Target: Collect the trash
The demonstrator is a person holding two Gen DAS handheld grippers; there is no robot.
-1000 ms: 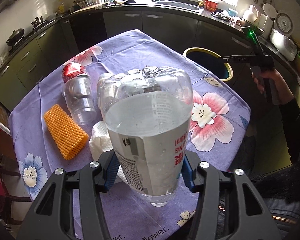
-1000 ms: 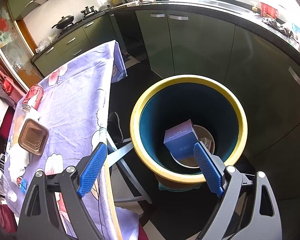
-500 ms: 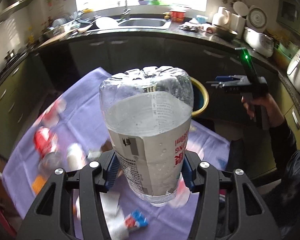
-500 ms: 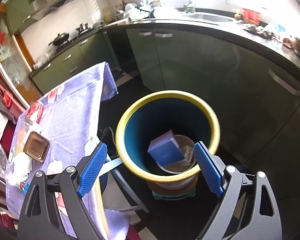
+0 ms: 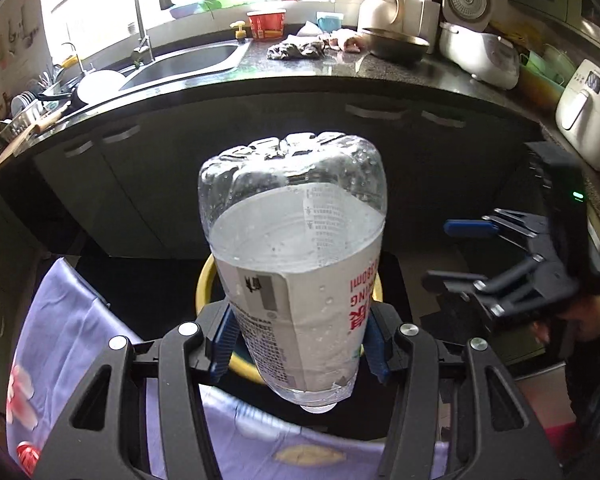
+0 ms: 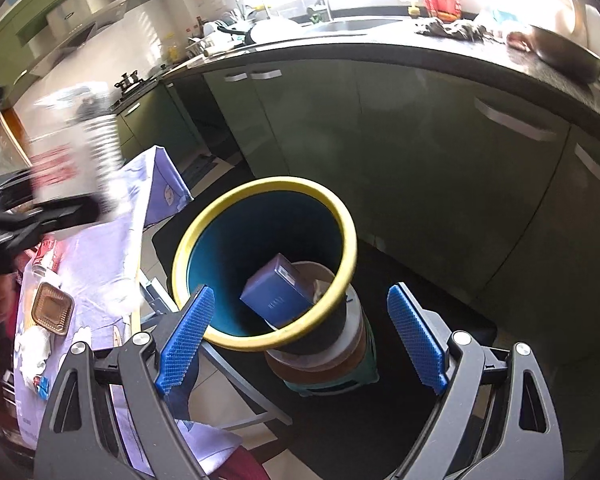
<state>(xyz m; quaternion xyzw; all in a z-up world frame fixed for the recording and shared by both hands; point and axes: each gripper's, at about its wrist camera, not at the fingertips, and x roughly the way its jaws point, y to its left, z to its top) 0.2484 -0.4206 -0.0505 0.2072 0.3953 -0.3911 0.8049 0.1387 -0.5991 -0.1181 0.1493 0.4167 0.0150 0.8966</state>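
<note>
Pinching the plastic bottle point(image 5: 296, 268) upside down in my left gripper point(image 5: 296, 344), long axis upright, I have the bin point(image 6: 260, 264) just ahead and below, while my right gripper point(image 6: 300, 340) hangs spread and empty over it.

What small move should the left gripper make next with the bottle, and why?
Probably carry the plastic bottle a little further forward, then open. The left gripper is shut on it, and the yellow-rimmed bin shows just behind it, beyond the table edge.
</note>
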